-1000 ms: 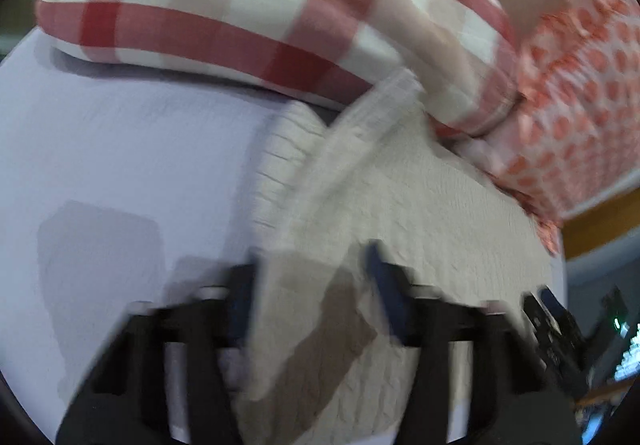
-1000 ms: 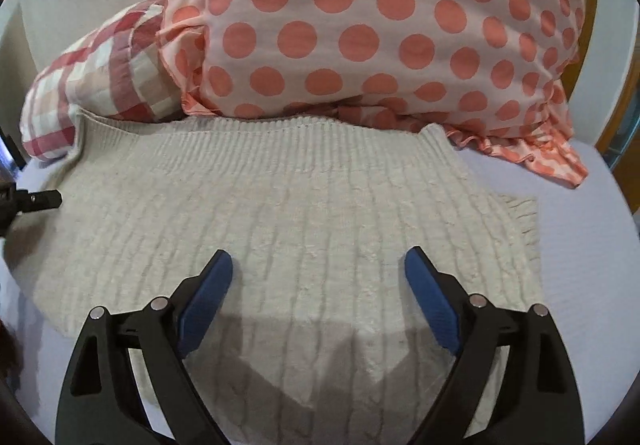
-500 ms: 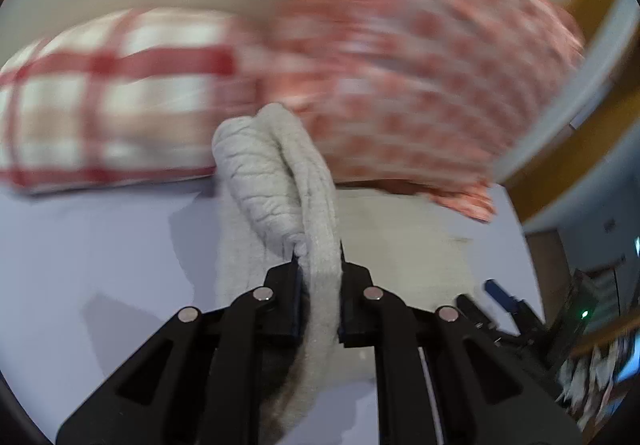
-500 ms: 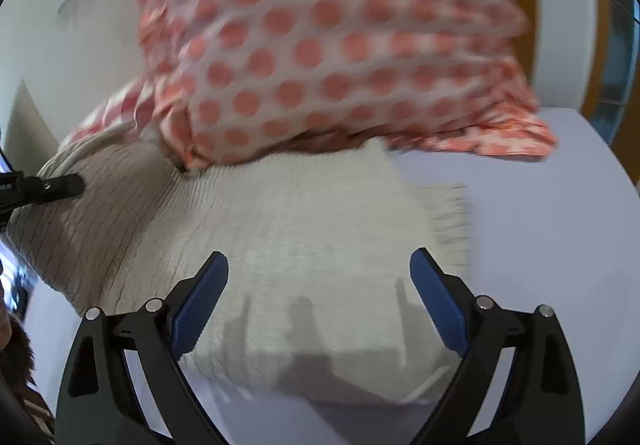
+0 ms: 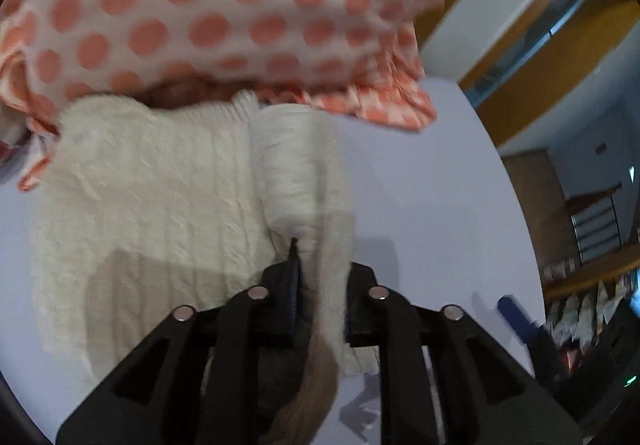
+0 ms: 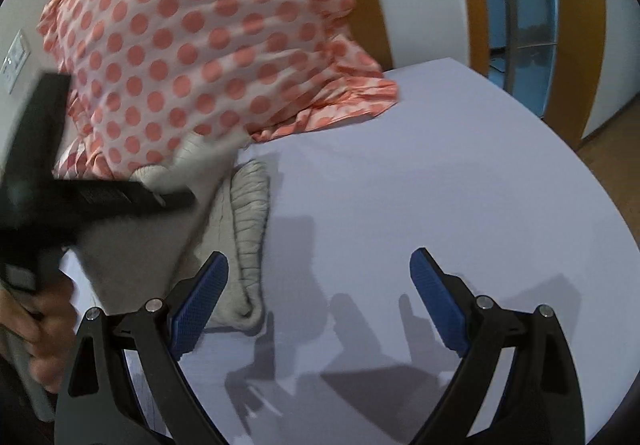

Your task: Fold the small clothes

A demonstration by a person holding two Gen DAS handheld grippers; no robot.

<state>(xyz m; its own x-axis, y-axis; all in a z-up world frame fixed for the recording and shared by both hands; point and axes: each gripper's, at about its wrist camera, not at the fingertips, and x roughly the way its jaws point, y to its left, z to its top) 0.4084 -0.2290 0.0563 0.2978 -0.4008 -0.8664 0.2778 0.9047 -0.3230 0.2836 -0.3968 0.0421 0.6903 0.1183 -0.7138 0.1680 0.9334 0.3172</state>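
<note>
Between the left gripper [image 5: 320, 297] fingers sits a bunched fold of the cream knit sweater [image 5: 152, 213]. Jaws have just been opening a little, but the fabric is still between them and looks pinched, so I read it as grasping the sweater edge, not released. Rest of the sweater lies flat on the lilac sheet [image 5: 420, 185], out ahead and to the left of those fingers, top end tucked against the polka-dot pillow [image 5: 240, 5]. Carried edge forms a thick roll just ahead of the fingertips, lying over the flat part.

Right gripper [image 6: 320, 297] is wide open, holding nothing. Bare sheet between its fingers; sweater's ribbed edge is just beside its left finger [image 6: 200, 297], not touching as far as I can tell. A person's hand [image 6: 40, 333] on the left gripper's handle shows at the left of that view.

Risks, my read:
- Grip is loosening mid-carry, so the knit could slip out early and the fold land short or crooked.
- Fabric is bunched rather than flat in the jaws, so the roll may stay lumpy when dropped.
- Pillow overlaps the top end and may drag the far edge askew.
- Right side isn't pinning anything, so the whole sweater could slide with the pull.
</note>
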